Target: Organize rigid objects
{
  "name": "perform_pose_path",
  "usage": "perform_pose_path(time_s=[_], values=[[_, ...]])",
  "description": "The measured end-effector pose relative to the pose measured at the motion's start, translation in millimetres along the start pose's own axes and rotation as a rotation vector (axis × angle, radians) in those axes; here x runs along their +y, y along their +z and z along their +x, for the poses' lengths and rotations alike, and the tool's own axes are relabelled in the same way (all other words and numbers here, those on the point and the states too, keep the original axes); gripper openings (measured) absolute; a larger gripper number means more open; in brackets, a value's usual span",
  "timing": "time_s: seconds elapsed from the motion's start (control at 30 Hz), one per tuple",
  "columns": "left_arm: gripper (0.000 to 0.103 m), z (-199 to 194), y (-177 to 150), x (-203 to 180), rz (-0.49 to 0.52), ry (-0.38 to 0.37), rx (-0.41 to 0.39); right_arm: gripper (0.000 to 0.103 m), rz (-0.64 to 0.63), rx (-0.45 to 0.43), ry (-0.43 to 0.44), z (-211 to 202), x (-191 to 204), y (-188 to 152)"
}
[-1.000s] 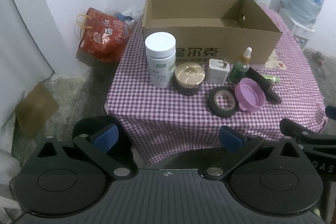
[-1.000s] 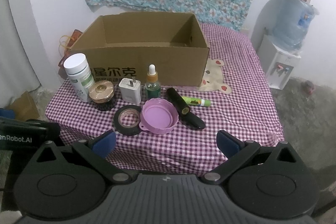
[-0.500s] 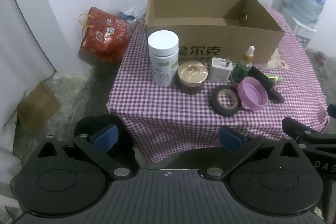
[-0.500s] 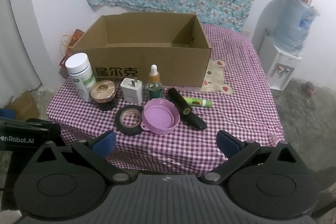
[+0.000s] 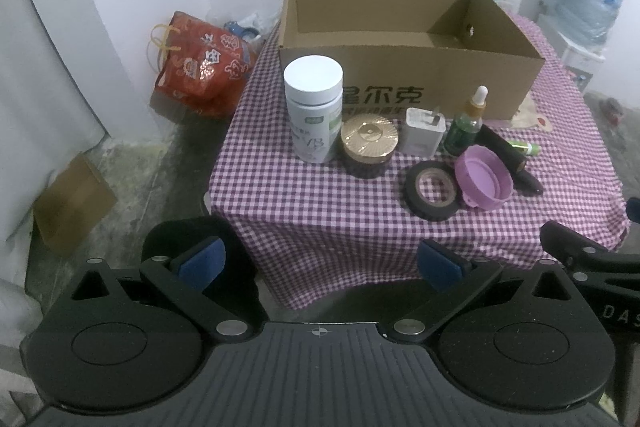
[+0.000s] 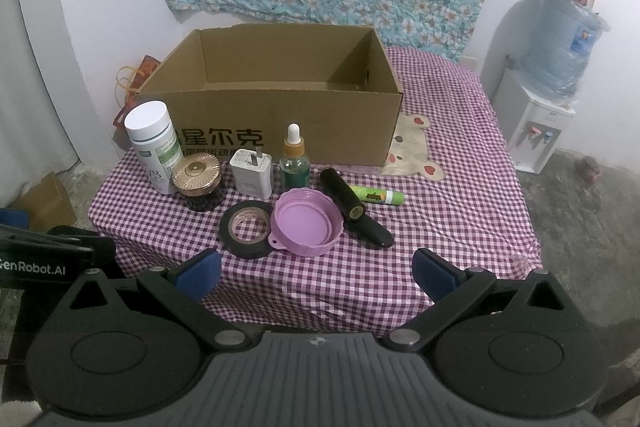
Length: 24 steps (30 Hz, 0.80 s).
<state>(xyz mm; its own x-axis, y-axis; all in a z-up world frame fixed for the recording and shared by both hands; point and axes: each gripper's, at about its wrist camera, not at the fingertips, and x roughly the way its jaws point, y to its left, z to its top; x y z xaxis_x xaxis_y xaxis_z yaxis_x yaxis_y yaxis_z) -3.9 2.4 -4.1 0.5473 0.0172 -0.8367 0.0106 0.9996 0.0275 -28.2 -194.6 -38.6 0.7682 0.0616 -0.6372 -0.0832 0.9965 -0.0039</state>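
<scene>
Comparing with a second ago, little is found to have changed: the left wrist view has been drawn slightly nearer the table, so the items appear a touch larger. Both the left gripper (image 5: 319, 263) and the right gripper (image 6: 316, 273) are held released, jaws spread wide and nothing grasped. The cardboard box (image 6: 280, 123) is seen at 12 o'clock, apparently empty. In front of it a row is formed by the white bottle (image 6: 154, 147), gold-lidded jar (image 6: 197, 175), charger plug (image 6: 252, 173) and dropper bottle (image 6: 295, 163); the tape roll (image 6: 249, 229) and purple lid (image 6: 307, 223) lie touching, nearest the grippers. No item has been boxed yet; only an approach is judged underway.
</scene>
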Motion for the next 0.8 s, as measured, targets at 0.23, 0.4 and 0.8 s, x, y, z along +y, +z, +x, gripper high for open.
perform_pose_path(time_s=[0.23,0.4,0.8], values=[[0.103,0.0,-0.1,0.3,0.000,0.000,0.000,0.103,-0.002,-0.002,0.000,0.1,1.2,-0.2],[0.103,0.1,-1.1,1.7,0.000,0.000,0.002,0.103,-0.001,-0.003,0.000,0.3,1.1,-0.4],[0.103,5.2,-1.8,1.5,0.005,0.008,0.016,0.103,0.000,-0.003,0.002,1.3,1.1,-0.5]])
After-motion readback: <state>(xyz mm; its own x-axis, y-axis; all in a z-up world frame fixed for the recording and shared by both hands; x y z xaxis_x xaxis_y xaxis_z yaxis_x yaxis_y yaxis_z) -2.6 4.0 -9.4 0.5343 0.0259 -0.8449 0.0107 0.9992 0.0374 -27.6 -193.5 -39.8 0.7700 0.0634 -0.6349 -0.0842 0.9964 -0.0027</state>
